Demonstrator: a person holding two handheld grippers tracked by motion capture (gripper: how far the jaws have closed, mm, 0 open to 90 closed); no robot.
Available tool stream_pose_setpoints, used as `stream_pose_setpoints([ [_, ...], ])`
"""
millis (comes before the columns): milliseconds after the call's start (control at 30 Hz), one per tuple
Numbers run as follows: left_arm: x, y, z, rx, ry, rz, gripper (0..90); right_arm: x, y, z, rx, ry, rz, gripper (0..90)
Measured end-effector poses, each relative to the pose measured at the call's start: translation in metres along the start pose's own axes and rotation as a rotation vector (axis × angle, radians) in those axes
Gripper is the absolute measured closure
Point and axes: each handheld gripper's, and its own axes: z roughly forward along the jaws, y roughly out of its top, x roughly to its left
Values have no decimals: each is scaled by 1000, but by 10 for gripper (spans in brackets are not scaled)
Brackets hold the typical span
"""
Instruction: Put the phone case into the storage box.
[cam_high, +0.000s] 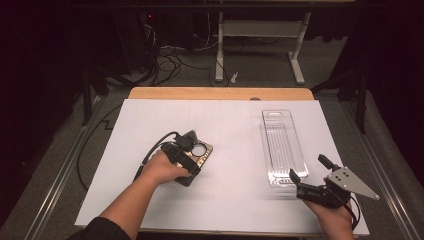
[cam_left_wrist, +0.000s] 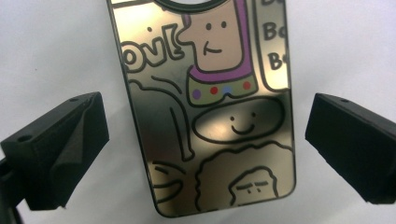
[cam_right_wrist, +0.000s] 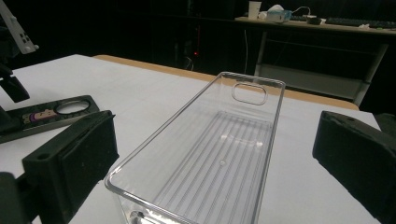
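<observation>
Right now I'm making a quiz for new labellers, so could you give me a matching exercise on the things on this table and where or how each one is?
Things:
1. phone case
2. clear bin
3. left hand-held gripper
4. right hand-held gripper

States:
A. open, at the near end of the bin
B. empty, on the right side of the table
C. flat on the white sheet, cartoon drawings facing up
D. open, jaws either side of the phone case

Pairs: 1-C, 2-B, 3-D, 4-A

gold cartoon-printed phone case (cam_left_wrist: 210, 112), clear ribbed bin (cam_right_wrist: 210, 154)
</observation>
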Motion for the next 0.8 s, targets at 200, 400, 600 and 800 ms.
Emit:
stream_pose_setpoints([
  [200,0,2,5,5,2,-8,6,-1,0,-1,-2,1,5,2],
  [400,-2,5,11,34,17,-24,7,-1,0,-1,-2,0,5,2],
  [600,-4,7,15,59,9,-25,7,0,-1,0,3,0,0,2],
  [800,-2,8,13,52,14,-40,32,0,-1,0,0,3,-1,2],
])
